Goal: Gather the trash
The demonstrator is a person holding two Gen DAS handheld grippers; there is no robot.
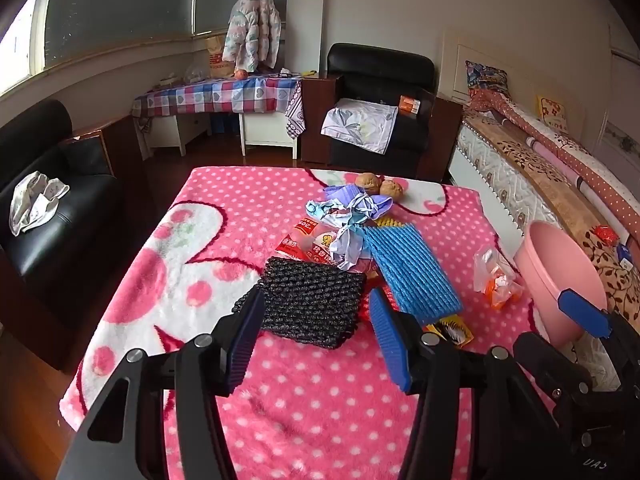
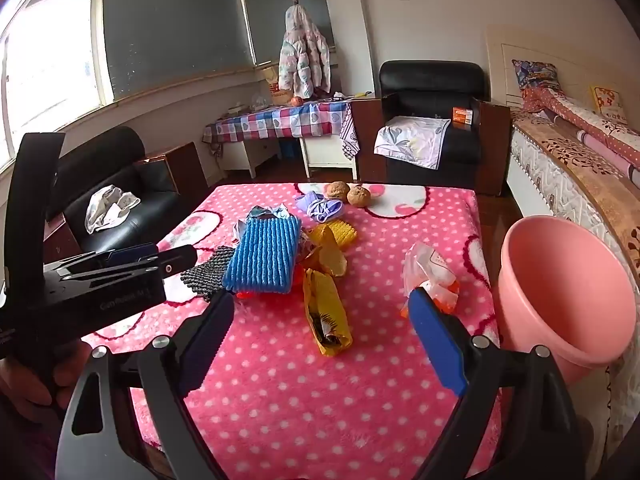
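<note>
Pink dotted blanket (image 1: 304,420) on a table, strewn with trash: black net (image 1: 312,304), blue net (image 1: 408,272), yellow wrapper (image 2: 326,312), clear bag (image 2: 432,280). Pink bin (image 2: 560,292) at right edge. Left gripper (image 1: 316,340) spread, empty, perhaps just above black net. Right gripper (image 2: 320,348) wide apart, empty, over yellow wrapper.

The left tongs (image 1: 316,336) are seen at the bottom centre of the left wrist view, tilted downward, the blue-padded jaws held apart with nothing gripped. The right tongs (image 2: 320,332) are spread wide at the bottom of the right wrist view, likewise empty. A hand (image 2: 36,384) is glimpsed at lower left there.
</note>
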